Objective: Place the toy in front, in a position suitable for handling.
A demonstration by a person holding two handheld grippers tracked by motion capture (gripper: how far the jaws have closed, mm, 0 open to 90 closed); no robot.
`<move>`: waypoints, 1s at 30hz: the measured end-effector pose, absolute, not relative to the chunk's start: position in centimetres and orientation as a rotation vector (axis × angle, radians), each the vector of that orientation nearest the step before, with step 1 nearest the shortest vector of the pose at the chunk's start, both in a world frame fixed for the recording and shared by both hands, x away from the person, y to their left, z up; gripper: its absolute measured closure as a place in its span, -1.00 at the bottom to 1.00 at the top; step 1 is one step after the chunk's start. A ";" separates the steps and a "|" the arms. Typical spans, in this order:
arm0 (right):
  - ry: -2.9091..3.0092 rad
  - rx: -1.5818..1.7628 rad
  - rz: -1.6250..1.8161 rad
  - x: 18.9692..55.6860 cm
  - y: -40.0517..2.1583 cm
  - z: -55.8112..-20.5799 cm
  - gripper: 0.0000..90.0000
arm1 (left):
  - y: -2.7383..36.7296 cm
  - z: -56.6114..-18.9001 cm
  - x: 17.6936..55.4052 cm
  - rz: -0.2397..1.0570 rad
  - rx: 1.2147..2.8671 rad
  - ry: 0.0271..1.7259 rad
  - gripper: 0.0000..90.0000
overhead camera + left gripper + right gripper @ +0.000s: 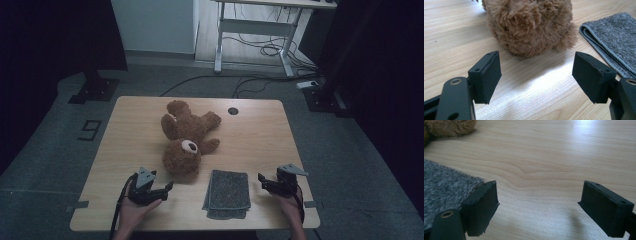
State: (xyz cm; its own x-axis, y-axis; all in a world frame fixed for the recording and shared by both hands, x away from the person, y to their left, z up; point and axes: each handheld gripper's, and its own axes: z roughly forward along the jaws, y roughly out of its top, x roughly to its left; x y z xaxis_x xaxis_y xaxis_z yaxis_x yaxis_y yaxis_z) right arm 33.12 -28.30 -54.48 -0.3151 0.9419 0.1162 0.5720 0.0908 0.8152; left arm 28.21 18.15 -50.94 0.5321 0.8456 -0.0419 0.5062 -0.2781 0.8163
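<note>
The brown teddy bear (187, 137) lies mid-table, head nearest the person; a folded grey towel (228, 192) sits just beside it on the table (260, 135). The left gripper (167, 189) points at the head, the right gripper (262, 179) at the towel's edge, both jaws apart, empty

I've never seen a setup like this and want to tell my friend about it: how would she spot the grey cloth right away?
Look at the wooden table and find the brown teddy bear lying in its middle. Just nearer the person, between the left claw and the right claw, lies the folded grey towel. It is the flat, fuzzy grey rectangle, unlike the plump brown toy.
</note>
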 end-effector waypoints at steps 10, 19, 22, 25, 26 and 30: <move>1.937 1.467 1.171 33.1 -28.1 -54.1 -0.54 | 18.0 -50.9 28.1 0.510 1.939 1.107 -0.51; 1.924 1.447 1.216 33.4 -28.5 -53.0 -0.49 | 17.9 -50.7 28.6 0.501 1.936 1.129 -0.52; 1.925 1.429 1.244 33.7 -28.3 -52.7 -0.47 | 17.7 -50.4 28.9 0.499 1.932 1.136 -0.51; 1.916 1.406 1.253 33.8 -28.0 -52.6 -0.47 | 17.5 -50.0 29.1 0.503 1.921 1.134 -0.51; 1.917 1.403 1.255 33.9 -27.9 -52.5 -0.48 | 17.4 -49.9 29.1 0.505 1.917 1.135 -0.51; 1.915 1.397 1.276 34.2 -27.6 -52.3 -0.49 | 17.2 -49.5 29.4 0.511 1.923 1.123 -0.51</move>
State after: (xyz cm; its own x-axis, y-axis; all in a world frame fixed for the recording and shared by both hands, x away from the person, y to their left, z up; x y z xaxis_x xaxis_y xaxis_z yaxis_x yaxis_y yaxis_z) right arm 34.22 -27.57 -52.28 -0.3888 0.9076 0.1583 0.4955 0.0611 0.8664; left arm 29.42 17.18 -49.48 0.5174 0.8536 -0.0599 0.5157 -0.2552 0.8179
